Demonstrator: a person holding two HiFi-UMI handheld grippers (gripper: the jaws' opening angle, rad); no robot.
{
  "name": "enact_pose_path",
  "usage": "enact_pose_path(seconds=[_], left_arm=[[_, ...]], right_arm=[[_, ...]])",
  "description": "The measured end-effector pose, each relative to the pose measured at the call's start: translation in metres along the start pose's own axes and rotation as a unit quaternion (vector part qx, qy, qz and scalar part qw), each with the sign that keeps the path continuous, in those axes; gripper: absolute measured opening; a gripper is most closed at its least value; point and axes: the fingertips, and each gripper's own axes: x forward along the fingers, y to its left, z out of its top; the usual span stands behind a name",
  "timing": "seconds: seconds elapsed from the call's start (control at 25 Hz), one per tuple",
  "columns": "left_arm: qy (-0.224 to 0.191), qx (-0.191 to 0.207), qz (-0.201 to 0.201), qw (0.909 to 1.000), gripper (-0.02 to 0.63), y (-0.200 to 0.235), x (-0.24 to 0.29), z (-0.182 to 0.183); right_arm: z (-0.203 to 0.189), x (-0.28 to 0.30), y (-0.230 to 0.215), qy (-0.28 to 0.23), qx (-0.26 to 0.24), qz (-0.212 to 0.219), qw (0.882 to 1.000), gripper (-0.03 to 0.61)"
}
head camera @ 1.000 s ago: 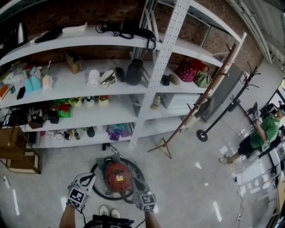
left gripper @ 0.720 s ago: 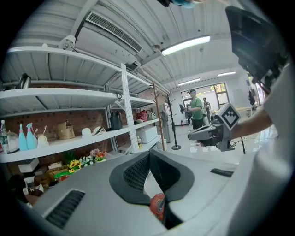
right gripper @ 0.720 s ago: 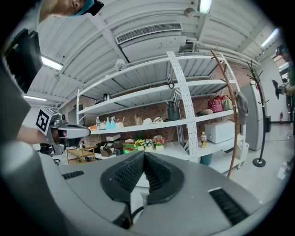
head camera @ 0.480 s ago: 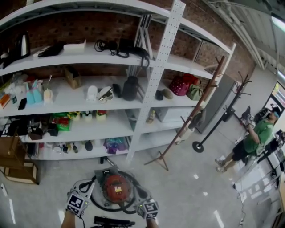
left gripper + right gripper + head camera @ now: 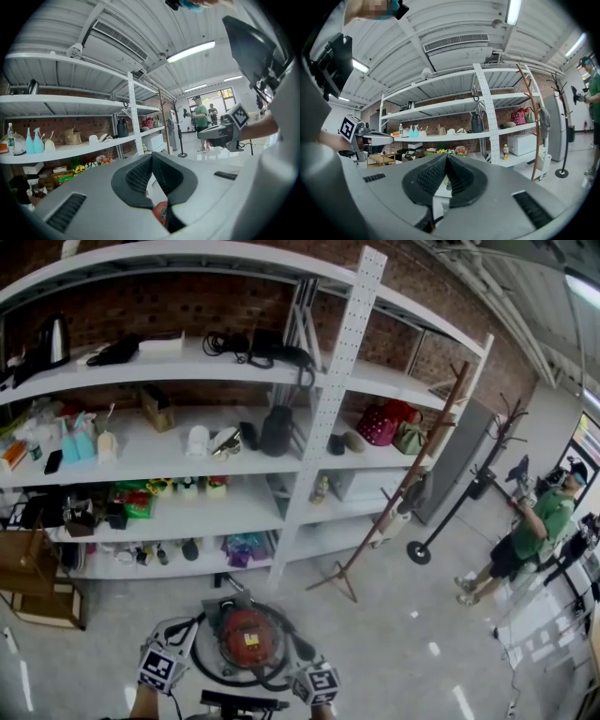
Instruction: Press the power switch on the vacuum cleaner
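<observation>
The red vacuum cleaner (image 5: 247,634) sits on the floor in front of the shelves, ringed by its black hose (image 5: 217,669). In the head view my left gripper (image 5: 185,626) hovers at its left side and my right gripper (image 5: 305,662) at its lower right; I cannot tell if either touches it. Seen from the left gripper view, the left gripper (image 5: 151,157) is shut with nothing held, and a bit of the red vacuum cleaner (image 5: 161,212) shows below its pads. The right gripper (image 5: 446,157) is also shut and empty. The power switch cannot be made out.
White shelving (image 5: 234,486) with several bottles, bags and boxes stands behind the vacuum. A leaning wooden coat rack (image 5: 412,465) and a black stand (image 5: 464,488) are to the right. A person in green (image 5: 534,531) stands far right. A wooden crate (image 5: 37,582) sits at left.
The head view has tilted upward, so the vacuum and both grippers sit lower in the frame. Both grippers stay beside the vacuum, the right one slightly further right.
</observation>
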Motion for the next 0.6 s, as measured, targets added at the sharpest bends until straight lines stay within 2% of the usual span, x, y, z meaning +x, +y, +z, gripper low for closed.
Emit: enact_pose_path(seconds=[0.2, 0.6], left_arm=[[0.008, 0.010, -0.007, 0.9999, 0.006, -0.003, -0.009, -0.004], [-0.007, 0.010, 0.006, 0.9999, 0.006, 0.008, -0.017, 0.010]], right_arm=[[0.001, -0.007, 0.001, -0.008, -0.005, 0.001, 1.000, 0.009], [0.011, -0.018, 0.000, 0.002, -0.009, -0.011, 1.000, 0.009]])
